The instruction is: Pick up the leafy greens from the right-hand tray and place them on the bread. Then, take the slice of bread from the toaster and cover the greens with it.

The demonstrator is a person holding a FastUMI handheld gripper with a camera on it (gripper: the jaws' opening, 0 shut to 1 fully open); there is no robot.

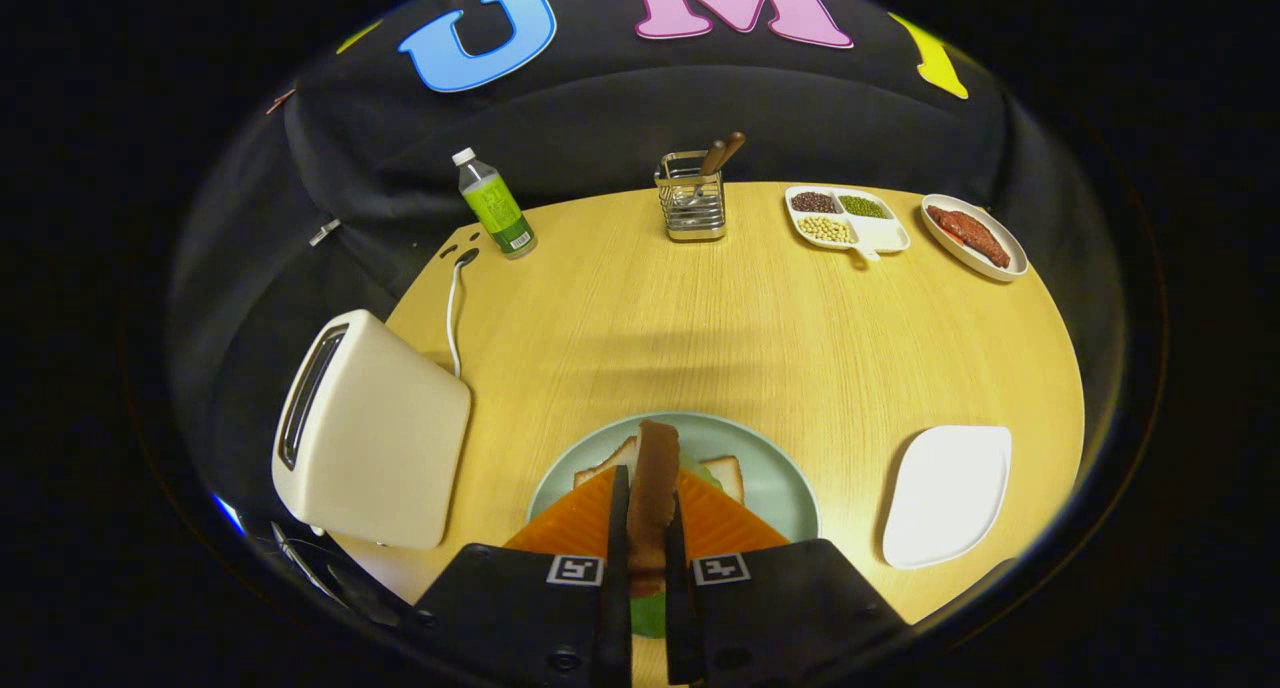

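The gripper point(645, 528) is clamped on a slice of toasted bread point(653, 488), held edge-on and upright between its two fingers point(617, 528), above a pale green plate point(780, 488) at the near edge of the round wooden tabletop point(700, 328). On the plate, just beneath the fingers, lies a slice of white bread point(725, 473) with leafy greens point(650, 616) showing on it — most of both hidden by the gripper. To the right of the plate sits an empty white tray point(945, 493); to the left, well apart from it, stands a cream toaster point(365, 433), its slot facing away from the plate and its white cord point(453, 318) trailing toward the back of the tabletop. Farther off, along the far edge — a green-labelled water bottle point(493, 204), a wire cutlery holder point(691, 208) with wooden-handled utensils, a divided white dish point(846, 218) of beans and grains, and a white oval dish point(973, 236) carrying reddish sausages.
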